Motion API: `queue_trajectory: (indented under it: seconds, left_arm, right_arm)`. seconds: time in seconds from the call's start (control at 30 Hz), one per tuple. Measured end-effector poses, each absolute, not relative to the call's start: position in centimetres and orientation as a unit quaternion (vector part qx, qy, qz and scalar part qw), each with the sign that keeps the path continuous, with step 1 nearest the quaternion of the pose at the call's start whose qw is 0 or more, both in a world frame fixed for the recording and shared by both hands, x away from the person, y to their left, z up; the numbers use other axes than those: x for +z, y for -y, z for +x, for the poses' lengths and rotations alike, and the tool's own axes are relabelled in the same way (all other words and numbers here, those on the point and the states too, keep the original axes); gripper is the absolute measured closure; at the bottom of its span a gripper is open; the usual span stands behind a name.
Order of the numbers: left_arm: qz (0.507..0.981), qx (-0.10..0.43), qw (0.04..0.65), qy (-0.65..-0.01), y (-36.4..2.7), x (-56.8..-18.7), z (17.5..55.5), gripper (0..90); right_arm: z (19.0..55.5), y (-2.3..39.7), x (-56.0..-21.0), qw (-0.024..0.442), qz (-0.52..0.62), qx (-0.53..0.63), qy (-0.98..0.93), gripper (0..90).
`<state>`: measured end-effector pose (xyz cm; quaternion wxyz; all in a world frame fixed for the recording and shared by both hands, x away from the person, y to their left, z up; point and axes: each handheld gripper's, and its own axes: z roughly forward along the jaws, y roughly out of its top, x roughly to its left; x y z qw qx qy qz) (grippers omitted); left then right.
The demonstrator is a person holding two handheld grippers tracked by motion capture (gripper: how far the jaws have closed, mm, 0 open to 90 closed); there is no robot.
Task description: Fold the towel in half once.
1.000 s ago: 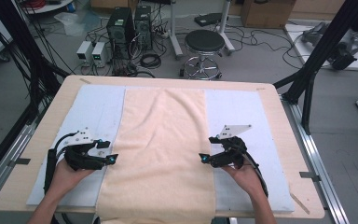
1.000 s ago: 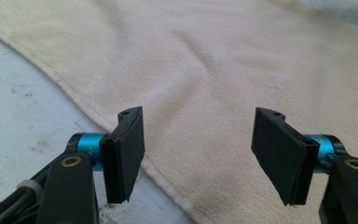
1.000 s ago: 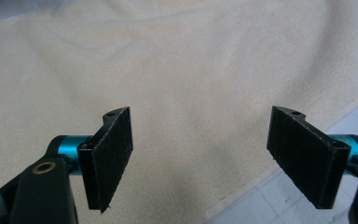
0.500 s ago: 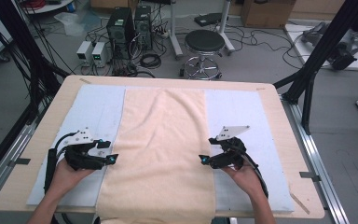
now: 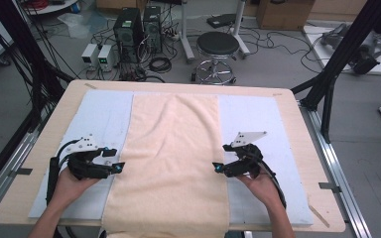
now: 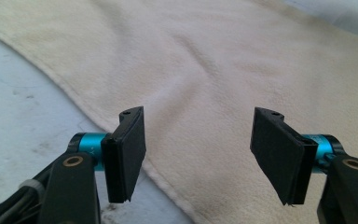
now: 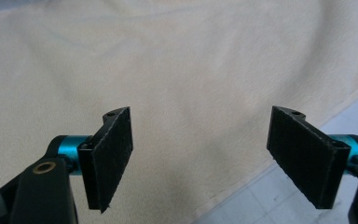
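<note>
**Both grippers wait at the towel's long edges, nothing gripped yet**

Compared with 1 second ago, almost nothing has changed: both hands are at the same places and the towel [image 5: 171, 163] lies with the same shape. This probably means the person is aiming before a grasp, so the work on the towel has not really started.

Nearest to the person, the forearms enter from the bottom of the high view. The left gripper [image 5: 120, 167] is held low and about level, pointing inward at the towel's left edge. In the left gripper view its jaws stand apart, one pad [image 6: 127, 156] over the hem, with no cloth between them. The right gripper [image 5: 217, 168] mirrors it at the right edge; its jaws are also wide and empty, and the hem runs under the pad [image 7: 303, 156].

Farther away, the towel stretches flat along the middle of the pale blue mat [image 5: 104, 111], up to the table [image 5: 67, 99] far side.
</note>
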<state>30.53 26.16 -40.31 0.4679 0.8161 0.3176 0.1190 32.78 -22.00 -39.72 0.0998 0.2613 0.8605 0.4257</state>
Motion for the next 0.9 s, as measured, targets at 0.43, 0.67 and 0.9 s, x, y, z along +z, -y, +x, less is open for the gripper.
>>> queue_trajectory:
  seconds: [0.43,0.67,0.9]
  left_arm:
    - [0.803,0.151,0.461,-0.346,-26.5,-36.8,36.6,36.6]
    - [0.794,0.151,0.459,-0.369,-26.0,-37.2,40.3,37.1]
    - [0.800,0.125,0.428,-0.400,-25.0,-40.5,42.6,40.4]
  right_arm:
    - [38.9,22.3,-36.1,0.130,0.278,0.412,-0.858,22.9]
    - [42.6,22.1,-35.9,0.131,0.297,0.408,-0.853,26.5]
    - [45.1,21.8,-39.4,0.107,0.335,0.383,-0.854,33.4]
